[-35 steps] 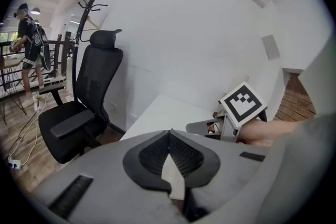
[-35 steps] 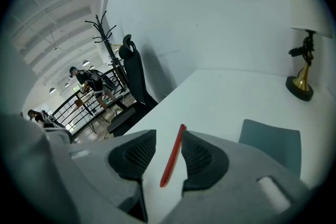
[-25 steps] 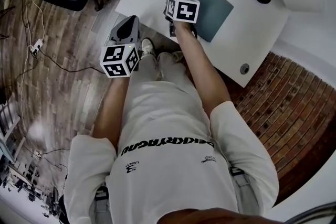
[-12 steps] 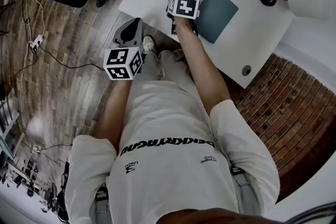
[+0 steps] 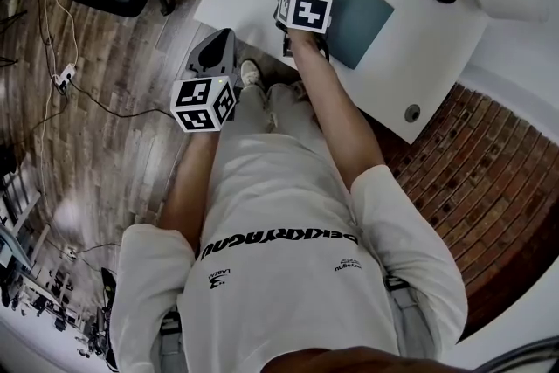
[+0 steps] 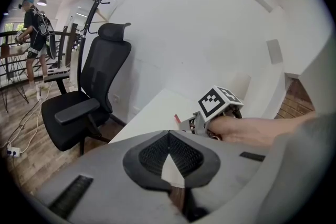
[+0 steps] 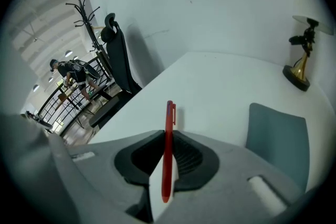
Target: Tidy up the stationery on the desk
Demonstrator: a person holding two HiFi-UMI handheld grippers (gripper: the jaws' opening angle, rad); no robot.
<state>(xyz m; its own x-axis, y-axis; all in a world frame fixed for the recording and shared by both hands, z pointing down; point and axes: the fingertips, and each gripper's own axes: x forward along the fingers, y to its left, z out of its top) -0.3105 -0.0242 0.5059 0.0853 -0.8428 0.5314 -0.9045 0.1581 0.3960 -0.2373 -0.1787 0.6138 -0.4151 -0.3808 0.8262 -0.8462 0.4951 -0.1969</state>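
- Between the fingers (image 7: 191,157) of the right gripper (image 7: 166,138): red pen (image 7: 168,155), one item. The barrel lies along the seam of the pads, with the clip end poking out past the fingertips and the other end running back between them. These fingers have just been closing and now pinch the pen with a narrow gap. Whether the pen has left the surface cannot be told. Judged: it is taken lengthwise so that it carries steadily without swinging.
- Under and ahead of those fingers: white worktop (image 7: 220,86), where the pen's shadow falls just beside its tip.
- To the right of those fingers, near but apart from the pen: teal pad (image 7: 275,136), lying flat. Judged: a likely companion item for the tidy, not yet handled.
- Well beyond those fingers, far right: lamp (image 7: 299,71) with a brass foot, standing upright.
- Left gripper (image 6: 169,136): its fingers (image 6: 152,155) are pressed together with nothing between them. It points toward the right gripper from off the worktop's edge. Judged: kept back in reserve, out of the working hand's way.
- Well ahead and left of the left fingers: black office chair (image 6: 89,97), on the wooden floor (image 5: 96,135).
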